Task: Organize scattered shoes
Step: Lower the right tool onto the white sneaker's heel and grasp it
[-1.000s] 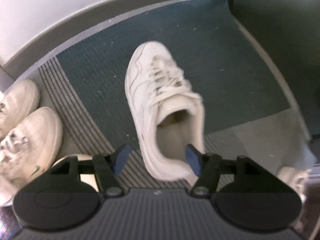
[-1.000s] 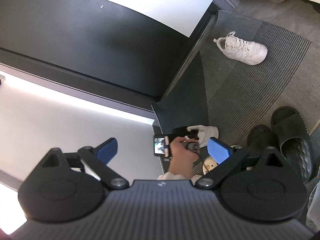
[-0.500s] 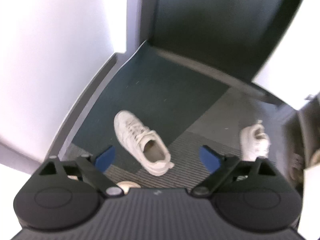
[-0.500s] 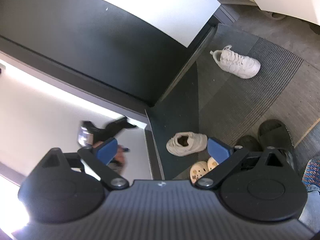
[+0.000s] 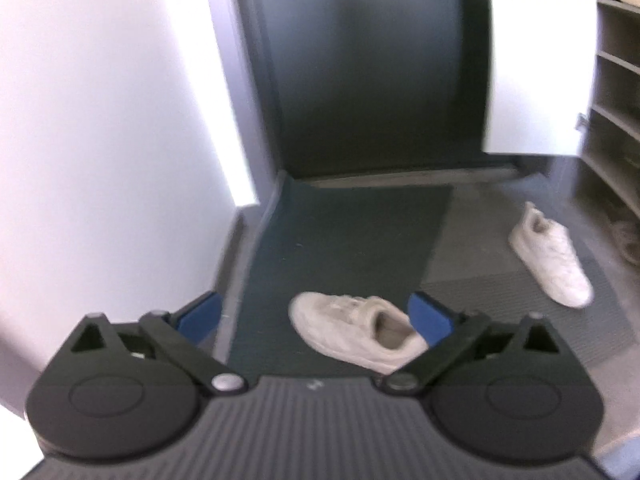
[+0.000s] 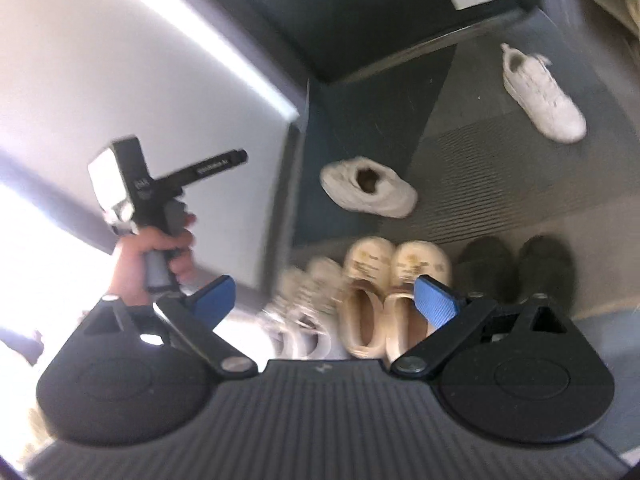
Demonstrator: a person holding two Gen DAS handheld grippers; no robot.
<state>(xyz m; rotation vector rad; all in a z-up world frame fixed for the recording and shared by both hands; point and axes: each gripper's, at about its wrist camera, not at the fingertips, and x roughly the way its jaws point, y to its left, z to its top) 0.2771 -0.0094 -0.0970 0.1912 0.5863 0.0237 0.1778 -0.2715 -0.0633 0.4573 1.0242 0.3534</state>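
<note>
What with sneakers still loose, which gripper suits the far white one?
Likely the right gripper, open: far white sneaker sits on its side; left gripper, jaws just opening with nothing between, is by the wall.

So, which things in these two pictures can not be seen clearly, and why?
- Pale laced sneakers, right wrist view: motion blur smears them and the right claw body cuts off their heels.
- Black slip-on shoes, same view: dark and blurred, no detail; heels hidden behind the claw's arm.
- Grey shoe shelves, left wrist view: cut by the right edge, contents too blurred.
- Near white sneaker: heel hidden by the left claw's finger.
</note>
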